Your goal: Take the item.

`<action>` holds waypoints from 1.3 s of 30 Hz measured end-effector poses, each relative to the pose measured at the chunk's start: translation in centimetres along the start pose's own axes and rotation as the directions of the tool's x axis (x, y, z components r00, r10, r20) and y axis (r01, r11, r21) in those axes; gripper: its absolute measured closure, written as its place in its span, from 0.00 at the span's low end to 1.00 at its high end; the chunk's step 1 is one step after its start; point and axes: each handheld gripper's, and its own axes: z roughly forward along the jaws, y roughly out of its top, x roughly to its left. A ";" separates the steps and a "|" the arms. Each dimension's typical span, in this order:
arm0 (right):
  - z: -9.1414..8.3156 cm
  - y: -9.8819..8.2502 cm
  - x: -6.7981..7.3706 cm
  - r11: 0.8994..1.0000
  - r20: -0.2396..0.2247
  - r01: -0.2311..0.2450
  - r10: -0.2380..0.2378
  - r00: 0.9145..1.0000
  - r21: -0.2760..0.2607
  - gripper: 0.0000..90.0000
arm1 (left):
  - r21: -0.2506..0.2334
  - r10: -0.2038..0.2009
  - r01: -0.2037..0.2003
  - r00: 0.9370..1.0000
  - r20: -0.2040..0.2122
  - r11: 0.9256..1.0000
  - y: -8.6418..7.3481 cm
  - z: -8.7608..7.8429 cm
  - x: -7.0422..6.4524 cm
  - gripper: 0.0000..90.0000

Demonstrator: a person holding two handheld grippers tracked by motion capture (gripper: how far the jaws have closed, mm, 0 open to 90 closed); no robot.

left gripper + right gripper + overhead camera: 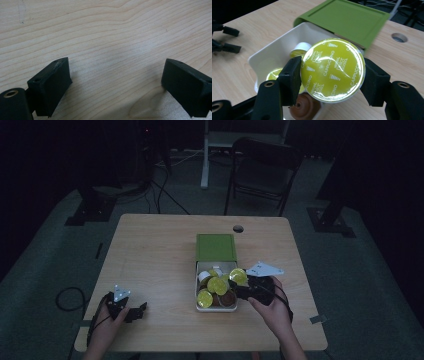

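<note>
Yellow-green foil tops the coffee capsule [333, 69] clamped between the black jaws of the right tongs [332, 75], one pad pressed on each side of its rim. Its lid reads "Cappuccino" over and over. In the high view the capsule [238, 276] sits just above the right edge of a white box [197, 292], held by the right tongs [239, 285] in the person's right hand [272, 307].

More capsules lie in the white box [272, 53]: several with yellow-green lids, one with a white top, and a brown one [305, 107] partly cut off at the bottom of the right gripper view. The held capsule hides much of the box, so their number is hard to make out. A green lid [347, 20] lies just beyond the box, apparently overlapping its far end.

Well to the left, the left tongs [131, 312] rest near the front edge of the pale wooden surface [150, 260]. Their jaws stand wide apart with bare wood between them [117, 77]. The room around is dim; a dark chair [262, 170] beyond the surface is barely legible.
</note>
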 end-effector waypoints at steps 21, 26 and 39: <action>-2.2 -3.0 -3.9 0.998 0.109 -0.068 0.068 0.992 -0.005 0.44 | 0.001 0.001 -0.001 1.000 0.000 1.000 0.0 0.0 0.0 0.10; -2.2 -4.2 -4.7 0.997 0.132 -0.082 0.080 0.988 0.009 0.44 | -0.001 -0.001 0.001 1.000 0.001 1.000 0.0 0.0 0.0 0.10; -1.9 -7.9 -7.3 0.987 0.194 -0.153 0.139 0.971 0.057 0.44 | -0.001 0.000 0.000 1.000 0.001 1.000 0.0 0.0 0.0 0.10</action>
